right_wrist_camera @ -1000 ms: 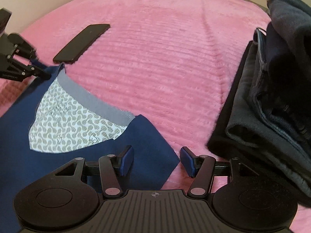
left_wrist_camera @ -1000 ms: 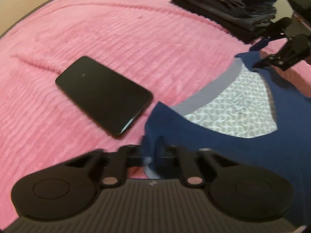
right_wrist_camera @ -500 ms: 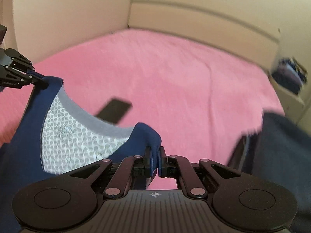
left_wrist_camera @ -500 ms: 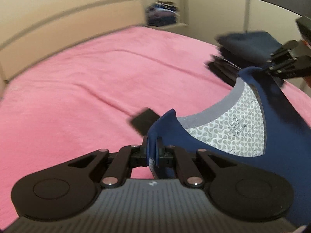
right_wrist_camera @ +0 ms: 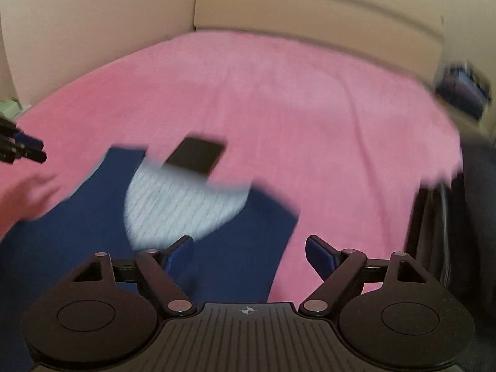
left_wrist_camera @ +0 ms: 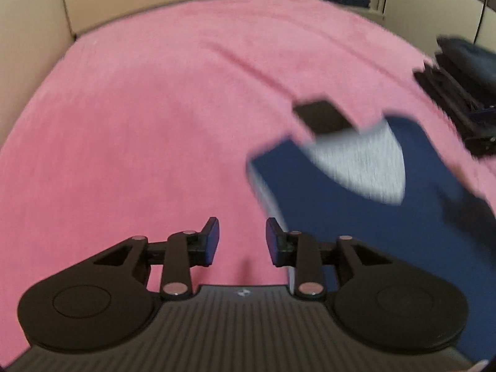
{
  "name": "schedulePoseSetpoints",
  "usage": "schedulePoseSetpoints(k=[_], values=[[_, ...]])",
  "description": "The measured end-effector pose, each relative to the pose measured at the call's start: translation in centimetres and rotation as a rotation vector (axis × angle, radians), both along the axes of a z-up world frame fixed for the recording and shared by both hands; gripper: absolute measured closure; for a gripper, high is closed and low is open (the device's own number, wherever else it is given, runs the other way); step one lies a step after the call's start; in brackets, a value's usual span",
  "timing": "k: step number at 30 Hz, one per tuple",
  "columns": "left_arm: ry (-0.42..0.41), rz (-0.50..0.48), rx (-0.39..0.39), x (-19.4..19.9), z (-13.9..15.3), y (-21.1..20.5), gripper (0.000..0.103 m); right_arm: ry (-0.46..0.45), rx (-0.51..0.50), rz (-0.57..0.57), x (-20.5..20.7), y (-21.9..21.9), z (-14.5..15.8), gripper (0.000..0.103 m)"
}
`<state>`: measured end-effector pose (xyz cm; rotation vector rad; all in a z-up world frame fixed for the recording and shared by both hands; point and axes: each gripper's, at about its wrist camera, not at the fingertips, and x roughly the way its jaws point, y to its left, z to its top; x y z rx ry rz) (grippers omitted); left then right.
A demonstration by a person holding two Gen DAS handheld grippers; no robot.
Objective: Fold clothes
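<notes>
Both grippers, left (left_wrist_camera: pixel 242 241) and right (right_wrist_camera: pixel 249 255), are opening with nothing between the pads. The shirt (right_wrist_camera: pixel 241 232) lies loose on the bed (left_wrist_camera: pixel 139 124). Regrip should take even shoulder corners, clear of the phone (right_wrist_camera: pixel 198 155).

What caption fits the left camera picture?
Left gripper opening, empty, beside navy shirt on pink blanket.

No readable text, label, brand or number shows anywhere in either blurred view.
</notes>
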<state>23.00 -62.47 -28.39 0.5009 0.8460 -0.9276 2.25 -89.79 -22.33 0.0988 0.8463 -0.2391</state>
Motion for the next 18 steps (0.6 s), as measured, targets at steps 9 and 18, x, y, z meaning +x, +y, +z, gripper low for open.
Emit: schedulePoseSetpoints(k=[9,18], values=[[0.282,0.081,0.102,-12.9,-1.3,17.9,0.07,0.222,0.289,-0.157,-19.6,8.0,-2.1,0.021],[0.513,0.092,0.166,-25.5,-3.3,28.1,0.07,0.394,0.405,-0.194,-34.5,16.9,-3.8,0.028]])
